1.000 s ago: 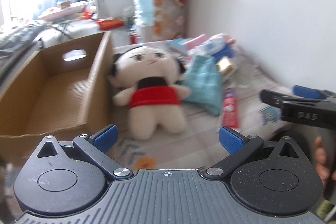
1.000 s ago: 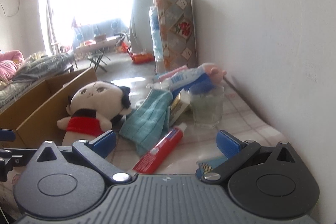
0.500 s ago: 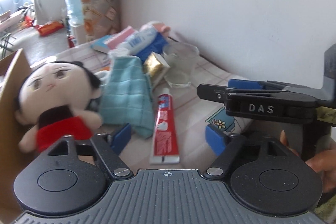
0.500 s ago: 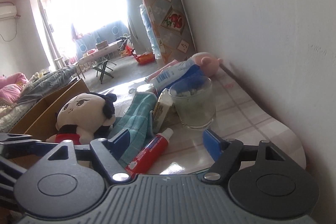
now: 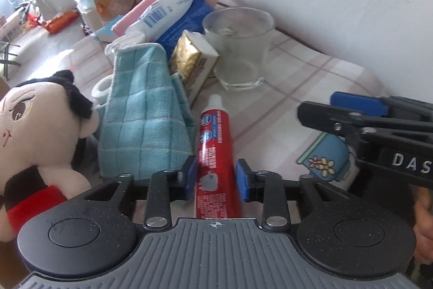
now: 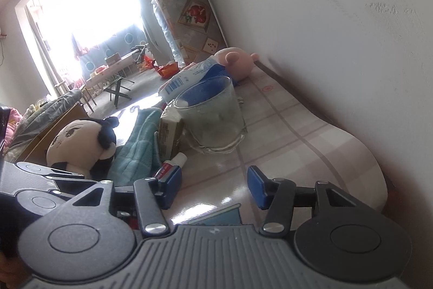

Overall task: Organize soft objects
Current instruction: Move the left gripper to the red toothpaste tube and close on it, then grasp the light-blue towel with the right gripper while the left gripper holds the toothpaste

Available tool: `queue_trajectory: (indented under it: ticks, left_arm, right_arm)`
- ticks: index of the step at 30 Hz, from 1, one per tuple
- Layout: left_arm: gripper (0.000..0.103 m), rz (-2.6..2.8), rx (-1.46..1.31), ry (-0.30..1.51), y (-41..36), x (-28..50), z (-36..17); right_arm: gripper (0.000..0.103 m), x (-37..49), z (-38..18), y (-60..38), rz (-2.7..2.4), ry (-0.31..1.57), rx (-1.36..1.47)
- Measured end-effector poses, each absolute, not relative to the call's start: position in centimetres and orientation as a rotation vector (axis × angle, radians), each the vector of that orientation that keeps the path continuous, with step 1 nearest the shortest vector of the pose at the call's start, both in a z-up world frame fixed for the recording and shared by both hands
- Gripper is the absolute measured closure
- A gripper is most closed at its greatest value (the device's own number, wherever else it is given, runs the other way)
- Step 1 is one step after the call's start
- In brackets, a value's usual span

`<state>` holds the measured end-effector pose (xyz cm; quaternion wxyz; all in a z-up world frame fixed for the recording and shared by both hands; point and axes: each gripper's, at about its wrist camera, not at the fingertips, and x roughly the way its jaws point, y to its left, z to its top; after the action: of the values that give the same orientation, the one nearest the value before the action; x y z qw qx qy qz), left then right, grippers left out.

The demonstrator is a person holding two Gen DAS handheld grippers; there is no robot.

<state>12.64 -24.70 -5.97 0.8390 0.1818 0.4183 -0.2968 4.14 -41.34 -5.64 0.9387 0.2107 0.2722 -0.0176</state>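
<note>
Left tool (image 5: 215, 182) grips the red toothpaste tube (image 5: 215, 151), blue pads pressed to its sides, on the checked bench (image 5: 311, 67); the plush doll (image 5: 35, 132) lies toward the bench's left edge with the teal cloth (image 5: 143, 113) between doll and tube. Right tool (image 6: 213, 184), closing with nothing between its pads, hovers before the glass cup (image 6: 213, 115) near the wall-side edge.

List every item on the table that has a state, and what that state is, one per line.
Red toothpaste tube: lying flat, capped, clamped between the left tongs.
Right tongs: closing, nothing between them.
Clear glass cup: upright, looks empty.
Light blue checked cloth: folded, draped.
Cream plush doll in red top: lying down.
Gold-wrapped box: tilted against the pile.
</note>
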Motion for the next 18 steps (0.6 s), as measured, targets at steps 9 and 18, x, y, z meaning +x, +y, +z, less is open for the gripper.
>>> queue_trajectory:
  ticks: [9,18]
  left_arm:
    - [0.075,-0.557,0.322,0.921,-22.1,11.2,-5.5]
    - [0.072,-0.492,0.27,0.952,-18.1,9.1,-5.2]
  right_arm:
    - [0.05,3.7,-4.8,-41.0,-0.019,0.555,0.411]
    - [0.046,5.9,-3.8,-39.9,0.131,0.609,0.444]
